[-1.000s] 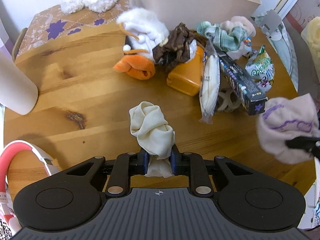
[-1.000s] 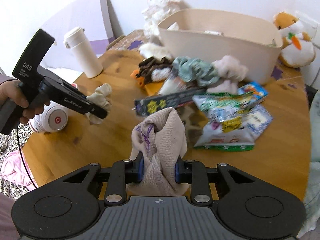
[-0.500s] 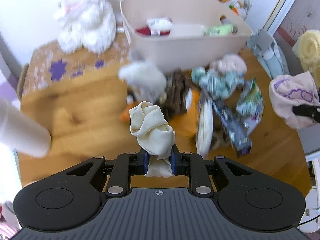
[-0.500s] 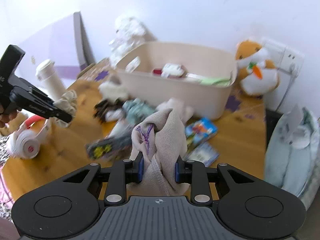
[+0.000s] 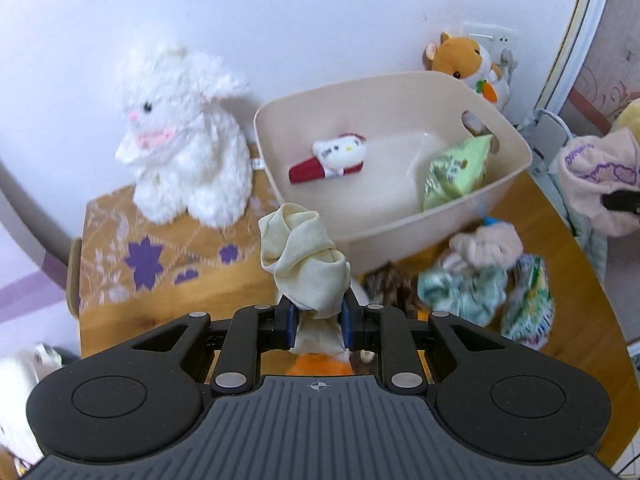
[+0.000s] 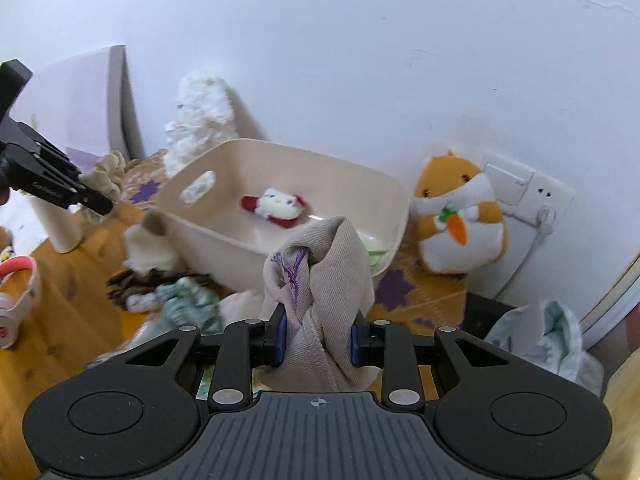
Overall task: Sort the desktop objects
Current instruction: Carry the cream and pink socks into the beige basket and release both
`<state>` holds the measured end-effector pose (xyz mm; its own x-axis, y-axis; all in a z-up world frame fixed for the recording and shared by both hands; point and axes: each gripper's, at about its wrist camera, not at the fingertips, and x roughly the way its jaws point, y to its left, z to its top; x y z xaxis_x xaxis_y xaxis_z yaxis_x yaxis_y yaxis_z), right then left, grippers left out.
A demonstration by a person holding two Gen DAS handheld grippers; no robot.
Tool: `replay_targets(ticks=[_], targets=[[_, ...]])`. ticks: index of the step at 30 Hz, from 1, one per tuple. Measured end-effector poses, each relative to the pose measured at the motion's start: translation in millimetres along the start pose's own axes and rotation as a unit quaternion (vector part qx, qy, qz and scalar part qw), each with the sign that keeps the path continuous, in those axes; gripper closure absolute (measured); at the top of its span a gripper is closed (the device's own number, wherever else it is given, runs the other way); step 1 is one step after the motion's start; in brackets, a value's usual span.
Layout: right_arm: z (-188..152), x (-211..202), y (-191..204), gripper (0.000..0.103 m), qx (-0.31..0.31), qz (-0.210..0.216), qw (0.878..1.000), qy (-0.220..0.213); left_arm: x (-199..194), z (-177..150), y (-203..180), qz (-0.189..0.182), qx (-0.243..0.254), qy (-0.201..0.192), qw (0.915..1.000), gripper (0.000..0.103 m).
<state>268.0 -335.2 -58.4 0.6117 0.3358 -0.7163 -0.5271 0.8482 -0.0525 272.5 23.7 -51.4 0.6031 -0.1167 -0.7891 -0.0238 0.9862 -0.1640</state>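
My left gripper (image 5: 318, 326) is shut on a cream knotted sock (image 5: 302, 270), held up in front of the beige bin (image 5: 384, 236). My right gripper (image 6: 318, 338) is shut on a beige-pink sock with purple stitching (image 6: 324, 280), raised near the bin's (image 6: 200, 240) right front corner. That sock (image 5: 596, 176) also shows at the right edge of the left wrist view. Inside the bin lie a small white-and-red plush (image 5: 332, 158) and a green snack bag (image 5: 456, 168). The left gripper (image 6: 94, 202) with the cream sock (image 6: 106, 172) appears at the left of the right wrist view.
A white plush rabbit (image 5: 184, 136) sits left of the bin, an orange hamster plush (image 6: 456, 216) right of it by a wall socket (image 6: 524, 188). Loose socks (image 5: 460, 292) and snack bags (image 5: 528, 304) lie on the wooden table (image 5: 560, 240). Headphones (image 6: 16, 296) and a white bottle (image 6: 60, 228) stand left.
Both grippers have risen and moved toward the bin with their socks still held; the bin's inside has come into view and the table clutter has dropped lower in the frames.
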Motion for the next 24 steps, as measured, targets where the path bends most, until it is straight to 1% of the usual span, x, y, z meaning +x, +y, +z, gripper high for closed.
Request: replay_targets(ticks=[2,4,6,10,13,17,19,24], targets=[[8,6,-9,0.076,0.006,-0.006,1.000,0.002,5,10,-3,0.004,0.006,-0.005,1.0000,0.082],[14,12,-17,0.076,0.012,-0.012,1.000,0.001,11,21,-6,0.005,-0.001,-0.011,0.9999,0.082],[20,19,-23,0.076,0.023,-0.017,1.000,0.000,16,31,-9,0.004,-0.015,-0.016,0.9998,0.082],[33,40,-34,0.076,0.069,-0.016,0.997,0.002,31,54,-12,-0.003,-0.055,-0.018,0.9983,0.082],[42,58,-35,0.076,0.100,-0.013,0.995,0.004,43,68,-20,0.001,-0.065,-0.018,0.9977,0.082],[51,79,-35,0.075,0.160,0.002,0.987,-0.003,60,79,-32,0.006,-0.076,-0.013,0.9970,0.082],[56,89,-34,0.075,0.179,0.004,0.984,-0.001,69,83,-38,0.009,-0.081,-0.009,0.9967,0.082],[64,110,-28,0.074,0.189,-0.006,0.982,0.009,86,92,-47,0.016,-0.091,0.001,0.9957,0.082]])
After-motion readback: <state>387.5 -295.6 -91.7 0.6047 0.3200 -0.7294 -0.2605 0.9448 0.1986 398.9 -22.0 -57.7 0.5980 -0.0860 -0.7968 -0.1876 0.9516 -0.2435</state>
